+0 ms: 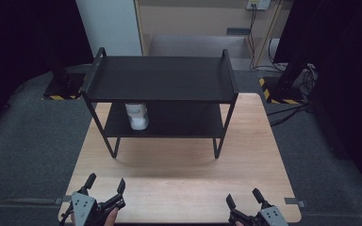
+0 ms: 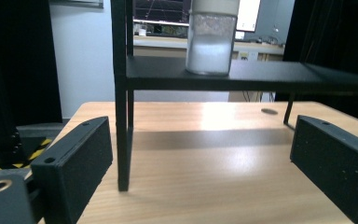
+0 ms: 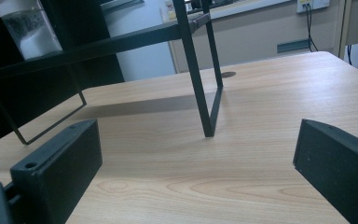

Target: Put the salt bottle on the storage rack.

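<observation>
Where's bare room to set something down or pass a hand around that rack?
Free: the rack's top shelf, and the table between the rack's front legs and both open grippers, left and right. The lower shelf is free right of the jar, but headroom under the top shelf looks tight.

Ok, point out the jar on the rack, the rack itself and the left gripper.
jar (image 2: 210, 44), left gripper view, on its clear side over the white contents.
rack (image 1: 160, 77), high view, on the bare top shelf.
left gripper (image 1: 105, 182), high view, midway between its open fingertips.
</observation>
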Action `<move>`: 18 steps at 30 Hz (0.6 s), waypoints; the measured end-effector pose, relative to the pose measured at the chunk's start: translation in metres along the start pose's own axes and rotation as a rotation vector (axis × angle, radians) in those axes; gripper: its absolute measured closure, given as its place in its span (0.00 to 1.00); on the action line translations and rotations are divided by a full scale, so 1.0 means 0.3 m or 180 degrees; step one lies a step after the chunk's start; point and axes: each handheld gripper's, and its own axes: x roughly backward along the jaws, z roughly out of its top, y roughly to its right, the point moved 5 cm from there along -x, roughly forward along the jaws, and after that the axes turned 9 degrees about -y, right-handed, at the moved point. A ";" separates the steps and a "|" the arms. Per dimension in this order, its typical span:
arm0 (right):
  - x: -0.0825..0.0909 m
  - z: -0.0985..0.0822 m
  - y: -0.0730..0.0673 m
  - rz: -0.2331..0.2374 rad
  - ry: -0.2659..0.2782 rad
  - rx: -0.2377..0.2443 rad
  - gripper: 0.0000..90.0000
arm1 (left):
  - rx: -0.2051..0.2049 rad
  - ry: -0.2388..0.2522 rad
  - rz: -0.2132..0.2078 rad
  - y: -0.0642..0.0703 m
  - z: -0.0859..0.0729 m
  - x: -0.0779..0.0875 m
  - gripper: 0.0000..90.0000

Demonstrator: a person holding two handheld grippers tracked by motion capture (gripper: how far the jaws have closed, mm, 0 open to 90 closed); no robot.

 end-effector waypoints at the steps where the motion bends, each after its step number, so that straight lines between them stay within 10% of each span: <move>1: 0.001 0.000 -0.001 0.0000 0.0000 -0.0001 0.01 | -0.0012 -0.0006 -0.0003 -0.004 -0.003 0.006 0.05; 18: 0.025 -0.011 0.016 -0.0069 -0.0002 -0.0003 0.01 | -0.0079 -0.0011 0.0063 -0.087 -0.057 0.032 0.03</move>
